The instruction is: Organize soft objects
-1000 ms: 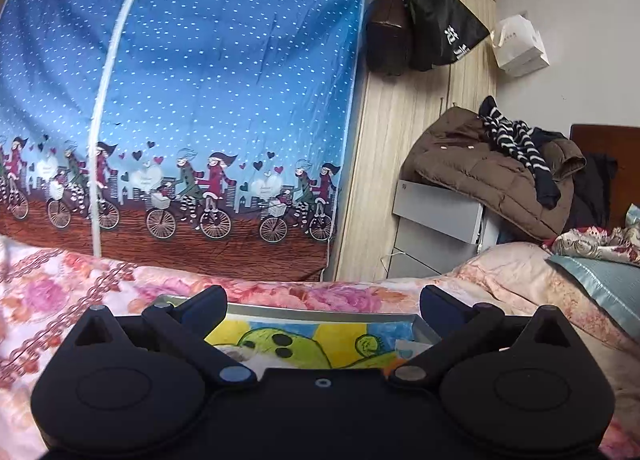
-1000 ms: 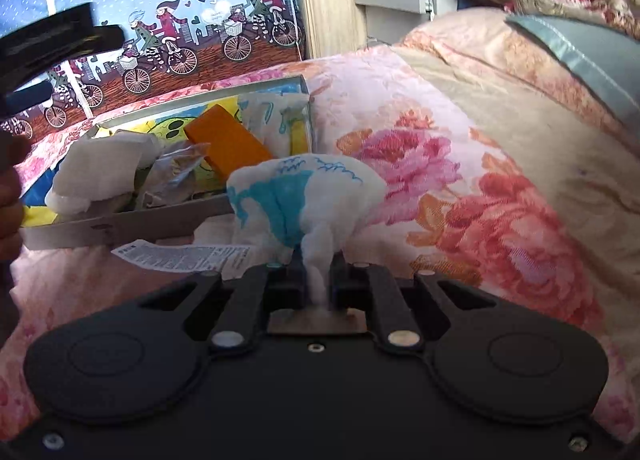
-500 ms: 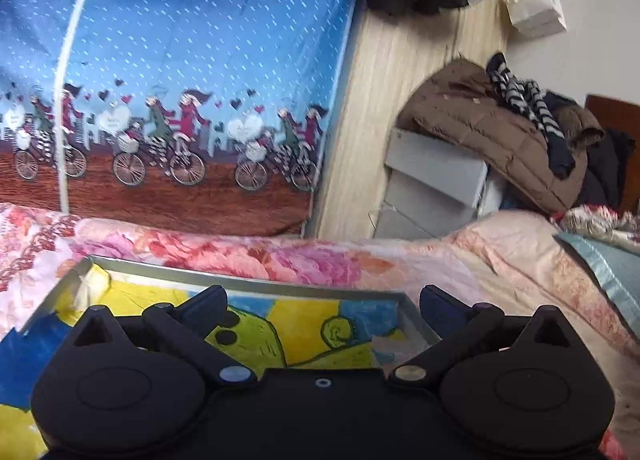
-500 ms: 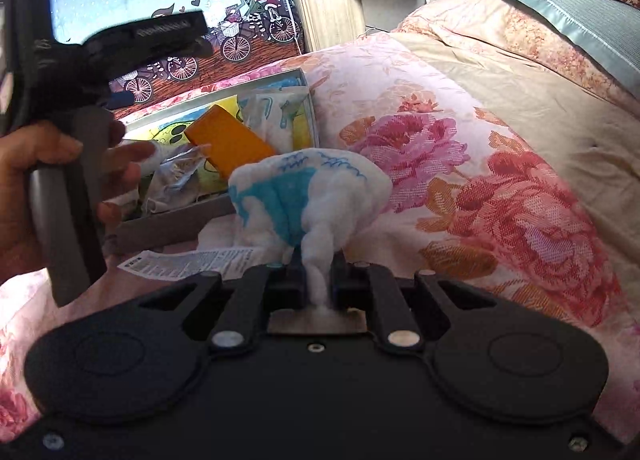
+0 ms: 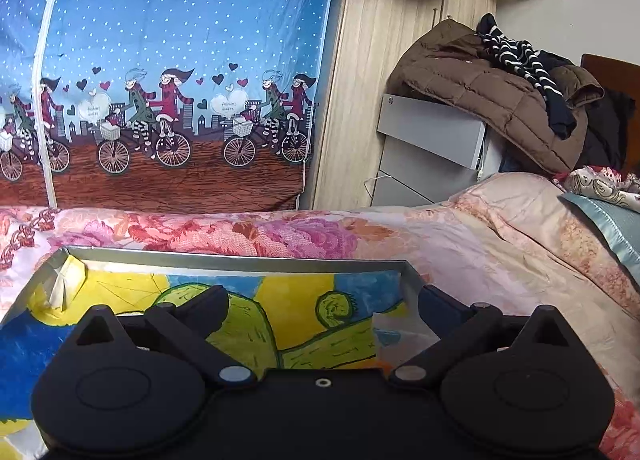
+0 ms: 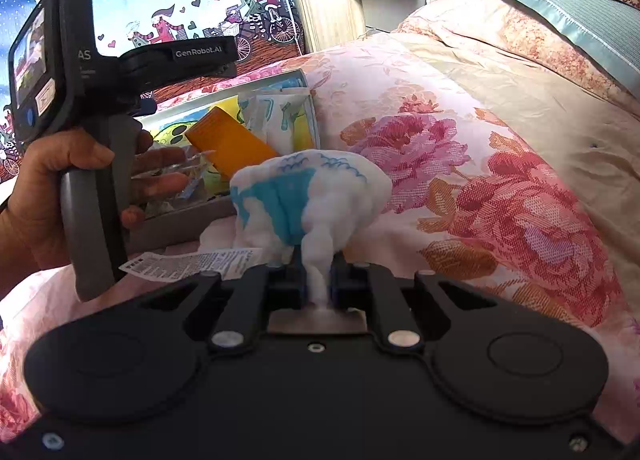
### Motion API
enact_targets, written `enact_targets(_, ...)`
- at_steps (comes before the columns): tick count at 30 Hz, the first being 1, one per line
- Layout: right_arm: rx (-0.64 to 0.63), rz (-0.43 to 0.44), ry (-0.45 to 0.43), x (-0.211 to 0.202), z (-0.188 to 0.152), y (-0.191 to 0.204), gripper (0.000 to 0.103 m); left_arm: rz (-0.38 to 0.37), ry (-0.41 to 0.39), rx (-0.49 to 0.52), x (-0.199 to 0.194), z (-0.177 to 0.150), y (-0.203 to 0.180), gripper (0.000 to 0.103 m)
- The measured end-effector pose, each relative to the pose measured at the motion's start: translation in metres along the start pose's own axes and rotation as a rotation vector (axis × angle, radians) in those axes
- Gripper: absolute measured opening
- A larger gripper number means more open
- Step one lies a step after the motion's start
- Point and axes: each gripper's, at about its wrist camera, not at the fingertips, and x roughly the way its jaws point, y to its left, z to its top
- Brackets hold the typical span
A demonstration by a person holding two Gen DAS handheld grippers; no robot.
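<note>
My right gripper (image 6: pixel 318 280) is shut on a pinched fold of a white soft pad with blue print (image 6: pixel 312 195), held just above the floral quilt beside the tray's near right corner. A paper label (image 6: pixel 192 262) lies by the pad. The grey-rimmed tray (image 6: pixel 180 219) holds an orange block (image 6: pixel 228 141), white teal-printed packets (image 6: pixel 280 115) and a clear wrapper (image 6: pixel 188 175). My left gripper (image 5: pixel 322 300) is open over the tray (image 5: pixel 240 262), nothing between its fingers. In the right wrist view a hand (image 6: pixel 40 179) holds it above the tray's left part.
The floral quilt (image 6: pixel 480 179) spreads right of the tray, with a teal pillow (image 6: pixel 580 27) at its far end. Behind the bed hang a blue curtain with cyclists (image 5: pixel 160 59), a wooden wardrobe (image 5: pixel 380 59) and a grey drawer unit (image 5: pixel 432 139) under a brown jacket (image 5: pixel 480 87).
My left gripper has come in over the tray and tipped downward, still open; its hand now fills the left of the right wrist view. The right gripper keeps still, holding the pad.
</note>
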Motion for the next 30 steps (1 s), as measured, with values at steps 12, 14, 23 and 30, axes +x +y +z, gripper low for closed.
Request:
enact_targets(12,-0.028,0.037,-0.041,-0.006,0.000,0.006,0.006,0.006,0.095,0.003,0.014,-0.002,0.000,0.101)
enact_targets(14,-0.043,0.047,-0.064,-0.010,0.001,0.010,0.006,-0.007,0.129,0.012,0.018,-0.002,0.000,0.101)
enact_targets(23,-0.079,0.091,-0.196,-0.030,0.005,0.016,0.005,-0.007,0.254,0.025,0.031,-0.005,0.004,0.099)
enact_targets(30,-0.056,0.097,-0.198,-0.031,0.005,0.015,0.005,-0.036,0.308,0.029,0.038,-0.007,0.005,0.095)
